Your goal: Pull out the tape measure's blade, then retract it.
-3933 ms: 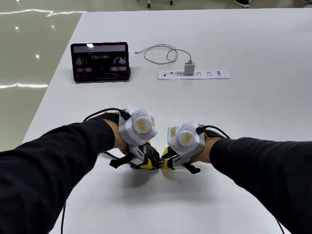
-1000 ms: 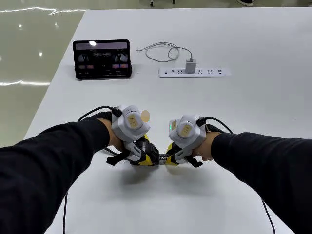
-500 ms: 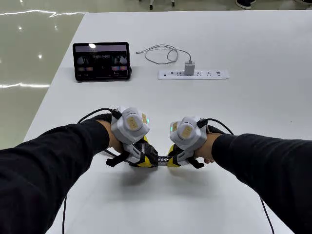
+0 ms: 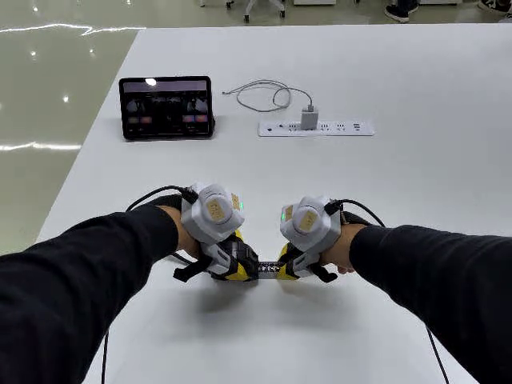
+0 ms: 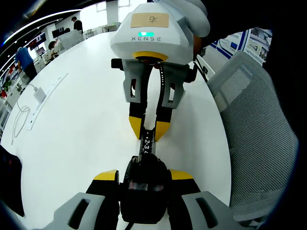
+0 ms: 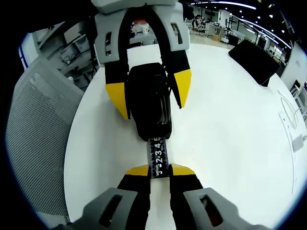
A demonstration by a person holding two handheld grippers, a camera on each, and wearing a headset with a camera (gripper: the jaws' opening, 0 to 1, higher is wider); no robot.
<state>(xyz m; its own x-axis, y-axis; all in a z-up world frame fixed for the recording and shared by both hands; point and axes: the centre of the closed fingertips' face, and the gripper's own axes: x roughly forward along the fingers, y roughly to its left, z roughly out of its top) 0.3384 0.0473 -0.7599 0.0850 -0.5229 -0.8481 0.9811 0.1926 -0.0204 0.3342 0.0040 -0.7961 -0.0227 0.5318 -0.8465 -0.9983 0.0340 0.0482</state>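
White table (image 4: 416,96), far row: tablet (image 4: 166,106) with lit screen, propped facing the person; looped white cable (image 4: 260,92) just beside it, running to a charger (image 4: 309,118) plugged into a white power strip (image 4: 316,128). Near row, close to the table's front edge: left gripper (image 4: 232,260), yellow-tipped jaws clamped on both sides of the black tape measure (image 4: 240,258); same grip seen in the left gripper view, case (image 5: 144,191) seated between the jaws. Short length of blade (image 4: 268,268) drawn out rightward, numerals readable in the right gripper view (image 6: 157,153). Right gripper (image 4: 286,268), jaws pinched together on the blade's end, facing the left gripper tip to tip, the two near each other.
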